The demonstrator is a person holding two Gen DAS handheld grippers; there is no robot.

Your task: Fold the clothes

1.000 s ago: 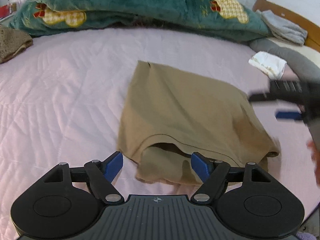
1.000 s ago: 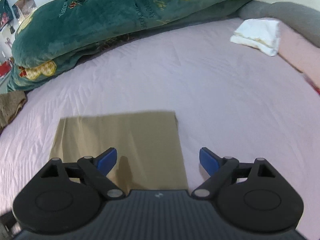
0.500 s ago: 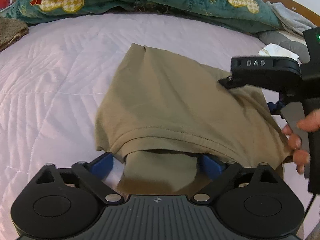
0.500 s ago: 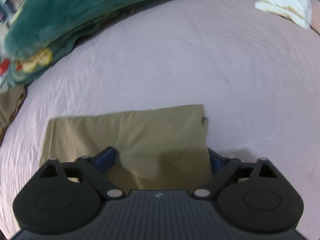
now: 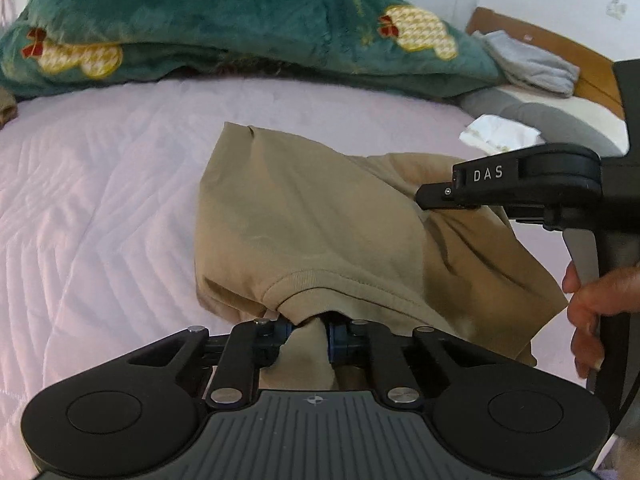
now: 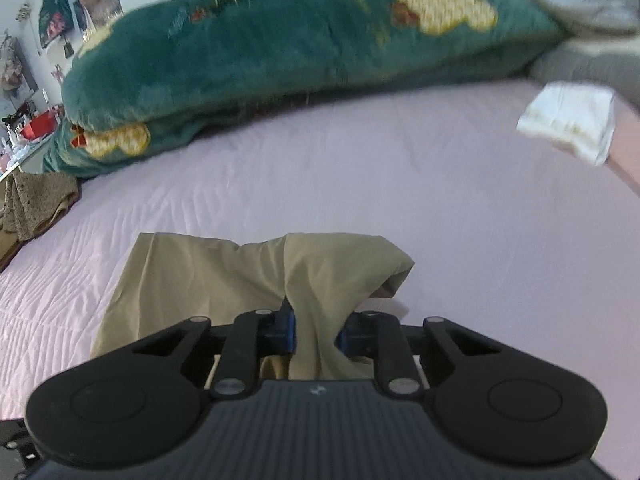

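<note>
Right gripper [image 6: 314,336] was clamped on a bunched fold of the tan shirt [image 6: 224,276], blue pads pressed in from both sides. Fabric rose into a ridge at the grip, right edge curled over; the rest lay flat on the pink bed sheet [image 6: 400,184] toward the left. Green plush blanket [image 6: 288,44] was piled along the far side. White folded cloth [image 6: 568,120] sat far right, well apart. Brown knit item [image 6: 36,204] at left edge. Background blurred.
</note>
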